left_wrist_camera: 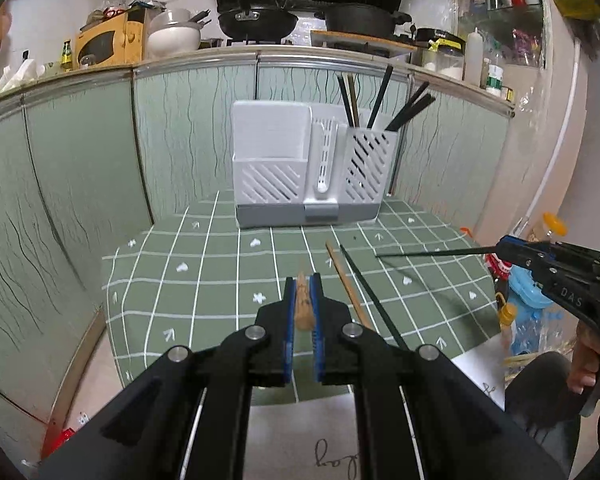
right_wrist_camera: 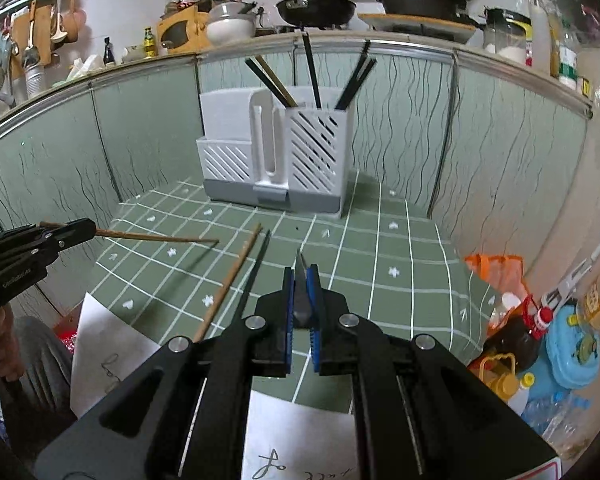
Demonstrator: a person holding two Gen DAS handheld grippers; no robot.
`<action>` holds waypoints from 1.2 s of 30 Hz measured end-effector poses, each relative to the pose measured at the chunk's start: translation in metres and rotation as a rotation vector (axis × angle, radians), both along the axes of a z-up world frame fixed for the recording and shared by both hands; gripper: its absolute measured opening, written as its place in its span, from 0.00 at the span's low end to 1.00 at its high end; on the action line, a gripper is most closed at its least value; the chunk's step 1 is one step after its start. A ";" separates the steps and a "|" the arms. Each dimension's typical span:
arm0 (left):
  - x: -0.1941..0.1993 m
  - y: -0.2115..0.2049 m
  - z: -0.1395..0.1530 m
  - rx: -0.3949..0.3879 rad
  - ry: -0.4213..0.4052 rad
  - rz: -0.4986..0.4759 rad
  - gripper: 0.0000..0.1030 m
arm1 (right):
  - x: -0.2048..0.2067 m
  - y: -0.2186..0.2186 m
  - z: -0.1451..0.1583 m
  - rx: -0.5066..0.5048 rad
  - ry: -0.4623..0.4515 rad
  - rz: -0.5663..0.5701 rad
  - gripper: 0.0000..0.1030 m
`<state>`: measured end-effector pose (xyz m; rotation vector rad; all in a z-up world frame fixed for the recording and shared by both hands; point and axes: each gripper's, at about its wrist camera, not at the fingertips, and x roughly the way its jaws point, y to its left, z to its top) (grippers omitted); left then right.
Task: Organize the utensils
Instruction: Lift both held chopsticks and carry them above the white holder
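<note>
A white slotted utensil holder [left_wrist_camera: 308, 168] stands at the back of the green checked tablecloth [left_wrist_camera: 204, 280], with several dark chopsticks [left_wrist_camera: 380, 100] upright in its right bin. My left gripper [left_wrist_camera: 303, 300] is shut on a wooden chopstick [right_wrist_camera: 156, 236], held above the cloth and seen end-on in its own view. My right gripper [right_wrist_camera: 302, 292] is shut on a black chopstick [left_wrist_camera: 432, 253], held level above the cloth. One wooden chopstick [left_wrist_camera: 346, 280] and one black chopstick [left_wrist_camera: 370, 296] lie side by side on the cloth. The holder [right_wrist_camera: 276, 152] also shows in the right wrist view.
Green patterned panels [left_wrist_camera: 80, 168] wall the table at the back and sides. A counter above holds pans, a pot and bottles. Bottles and a blue container [right_wrist_camera: 572, 352] crowd the right side. White paper [right_wrist_camera: 108, 344] lies at the near table edge.
</note>
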<state>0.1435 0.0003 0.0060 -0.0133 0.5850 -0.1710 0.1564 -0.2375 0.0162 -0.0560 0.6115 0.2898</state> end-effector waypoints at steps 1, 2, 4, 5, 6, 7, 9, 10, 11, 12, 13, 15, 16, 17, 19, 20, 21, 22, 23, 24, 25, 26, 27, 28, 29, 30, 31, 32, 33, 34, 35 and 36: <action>0.000 0.001 0.003 0.000 -0.005 -0.001 0.08 | 0.000 0.001 0.004 -0.001 -0.005 0.004 0.06; 0.000 0.002 0.007 0.000 -0.011 -0.002 0.08 | 0.000 0.002 0.008 0.000 -0.008 0.007 0.06; 0.001 0.005 0.016 -0.006 -0.020 -0.004 0.08 | 0.001 0.003 0.016 0.005 -0.022 0.015 0.06; 0.001 0.005 0.018 -0.008 -0.023 -0.005 0.08 | 0.001 0.002 0.020 0.009 -0.027 0.017 0.06; 0.002 0.007 0.022 -0.009 -0.028 -0.006 0.08 | 0.002 0.002 0.024 0.015 -0.030 0.019 0.06; 0.003 0.008 0.026 -0.010 -0.034 -0.006 0.08 | 0.002 0.002 0.027 0.017 -0.034 0.021 0.06; 0.003 0.010 0.034 -0.011 -0.046 -0.013 0.08 | 0.002 0.001 0.036 0.018 -0.048 0.021 0.06; 0.004 0.010 0.039 -0.010 -0.050 -0.017 0.08 | 0.003 0.001 0.040 0.020 -0.052 0.023 0.06; 0.004 0.011 0.041 -0.009 -0.052 -0.019 0.08 | 0.003 0.000 0.043 0.023 -0.054 0.023 0.06; 0.005 0.011 0.045 -0.010 -0.055 -0.026 0.08 | 0.004 -0.001 0.046 0.025 -0.057 0.024 0.06; 0.005 0.011 0.048 -0.010 -0.056 -0.032 0.08 | 0.004 -0.001 0.048 0.024 -0.059 0.025 0.06; 0.006 0.012 0.054 -0.008 -0.059 -0.043 0.08 | 0.006 -0.002 0.056 0.031 -0.064 0.033 0.06; 0.006 0.012 0.058 -0.009 -0.062 -0.048 0.08 | 0.007 -0.004 0.061 0.041 -0.063 0.038 0.06; 0.006 0.013 0.060 -0.012 -0.065 -0.051 0.08 | 0.007 -0.006 0.064 0.043 -0.065 0.041 0.06; 0.007 0.014 0.068 -0.016 -0.066 -0.068 0.08 | 0.008 -0.008 0.074 0.035 -0.076 0.047 0.06; 0.007 0.014 0.073 -0.020 -0.070 -0.077 0.08 | 0.008 -0.010 0.078 0.036 -0.076 0.052 0.06; 0.008 0.015 0.077 -0.028 -0.069 -0.086 0.08 | 0.009 -0.011 0.082 0.043 -0.074 0.061 0.06; 0.009 0.015 0.080 -0.035 -0.069 -0.095 0.08 | 0.010 -0.013 0.087 0.049 -0.072 0.069 0.06; 0.011 0.015 0.084 -0.038 -0.072 -0.103 0.08 | 0.011 -0.014 0.092 0.052 -0.073 0.073 0.06; 0.012 0.015 0.088 -0.038 -0.075 -0.108 0.08 | 0.012 -0.015 0.096 0.057 -0.074 0.078 0.06; 0.013 0.015 0.092 -0.040 -0.079 -0.112 0.08 | 0.012 -0.017 0.103 0.066 -0.076 0.084 0.06; 0.014 0.016 0.095 -0.045 -0.080 -0.118 0.08 | 0.013 -0.018 0.106 0.069 -0.079 0.087 0.06; 0.017 0.015 0.101 -0.051 -0.081 -0.130 0.08 | 0.013 -0.019 0.112 0.072 -0.083 0.089 0.06; 0.019 0.014 0.104 -0.051 -0.084 -0.134 0.08 | 0.014 -0.020 0.117 0.073 -0.087 0.091 0.06; 0.021 0.013 0.109 -0.049 -0.089 -0.143 0.08 | 0.015 -0.020 0.123 0.071 -0.093 0.092 0.06; 0.024 0.010 0.114 -0.047 -0.094 -0.153 0.08 | 0.017 -0.021 0.127 0.072 -0.097 0.092 0.06; 0.026 0.009 0.118 -0.047 -0.098 -0.158 0.08 | 0.018 -0.022 0.133 0.074 -0.101 0.091 0.06; 0.028 0.007 0.123 -0.049 -0.103 -0.163 0.08 | 0.020 -0.023 0.136 0.075 -0.104 0.090 0.06; 0.030 0.006 0.128 -0.054 -0.110 -0.170 0.08 | 0.022 -0.024 0.141 0.076 -0.108 0.089 0.06; 0.033 0.004 0.133 -0.057 -0.114 -0.171 0.08 | 0.024 -0.024 0.146 0.078 -0.111 0.087 0.06; 0.036 0.003 0.136 -0.058 -0.117 -0.171 0.08 | 0.026 -0.026 0.149 0.079 -0.114 0.086 0.06; 0.039 0.000 0.141 -0.055 -0.124 -0.176 0.08 | 0.028 -0.026 0.153 0.080 -0.117 0.084 0.06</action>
